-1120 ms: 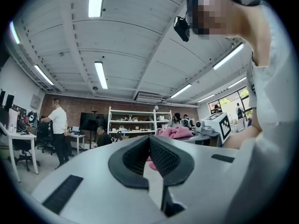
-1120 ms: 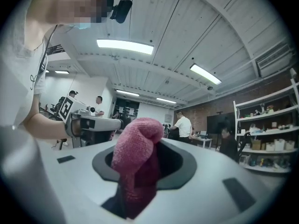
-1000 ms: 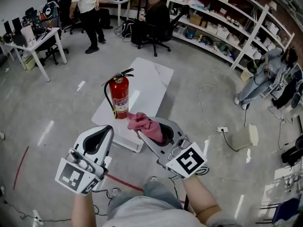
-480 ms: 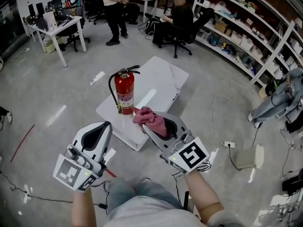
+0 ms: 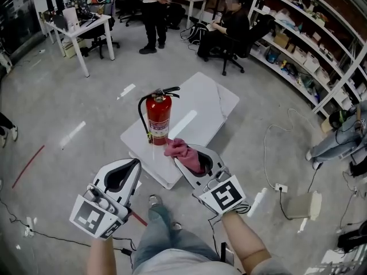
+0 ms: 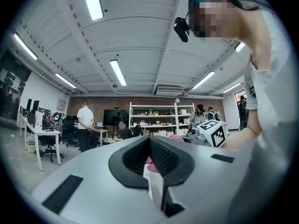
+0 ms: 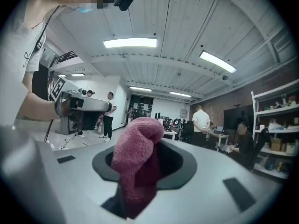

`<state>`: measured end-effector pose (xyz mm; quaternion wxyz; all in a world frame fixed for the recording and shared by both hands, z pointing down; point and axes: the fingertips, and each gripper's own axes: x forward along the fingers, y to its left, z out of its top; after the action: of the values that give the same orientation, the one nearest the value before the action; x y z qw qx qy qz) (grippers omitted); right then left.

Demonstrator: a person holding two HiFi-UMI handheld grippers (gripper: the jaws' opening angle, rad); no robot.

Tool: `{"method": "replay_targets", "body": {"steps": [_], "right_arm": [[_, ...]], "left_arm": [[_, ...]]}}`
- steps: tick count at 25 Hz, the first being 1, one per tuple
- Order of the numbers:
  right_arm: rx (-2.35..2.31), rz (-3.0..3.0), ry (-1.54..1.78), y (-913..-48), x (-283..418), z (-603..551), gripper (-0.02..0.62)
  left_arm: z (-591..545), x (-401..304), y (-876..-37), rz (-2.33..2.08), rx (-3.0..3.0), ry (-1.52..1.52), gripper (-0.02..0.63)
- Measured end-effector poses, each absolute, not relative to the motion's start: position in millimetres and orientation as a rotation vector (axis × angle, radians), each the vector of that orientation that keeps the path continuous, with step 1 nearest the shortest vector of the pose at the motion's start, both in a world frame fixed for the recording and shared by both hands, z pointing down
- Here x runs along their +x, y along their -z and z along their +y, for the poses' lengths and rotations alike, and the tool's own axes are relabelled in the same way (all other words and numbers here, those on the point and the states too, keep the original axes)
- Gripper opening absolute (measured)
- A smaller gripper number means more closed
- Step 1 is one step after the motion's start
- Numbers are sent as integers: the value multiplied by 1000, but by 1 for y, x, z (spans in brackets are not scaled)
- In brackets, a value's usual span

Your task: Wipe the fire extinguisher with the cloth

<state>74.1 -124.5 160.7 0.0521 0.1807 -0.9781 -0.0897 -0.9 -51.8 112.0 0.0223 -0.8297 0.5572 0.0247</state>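
White slab table (image 5: 213,103) bears red cylindrical extinguisher (image 5: 159,121); right gripper (image 5: 188,156) clamps nubby cloth (image 5: 178,148)

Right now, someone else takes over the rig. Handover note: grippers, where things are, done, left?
Left gripper: jaws together, holding nothing, held low and short of the table.
Right gripper: shut on the pink cloth, which bunches out past the jaws.
Fire extinguisher: upright near the front edge of the white low table, hose and handle on top.
Done: the cloth is in grip and brought up beside the extinguisher's base. Contact can't be confirmed.
Left: wipe the cylinder. The free left gripper could probably steady it.
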Motion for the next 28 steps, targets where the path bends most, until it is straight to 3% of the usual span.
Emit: {"method": "replay_targets", "body": {"steps": [12, 28], "right_arm": [[520, -2893, 368, -196, -3, -234, 144], [516, -2725, 532, -333, -85, -354, 143]], "left_arm": [[-156, -51, -137, 1597, -2660, -54, 8], [-269, -102, -218, 1503, -2764, -47, 8]]}}
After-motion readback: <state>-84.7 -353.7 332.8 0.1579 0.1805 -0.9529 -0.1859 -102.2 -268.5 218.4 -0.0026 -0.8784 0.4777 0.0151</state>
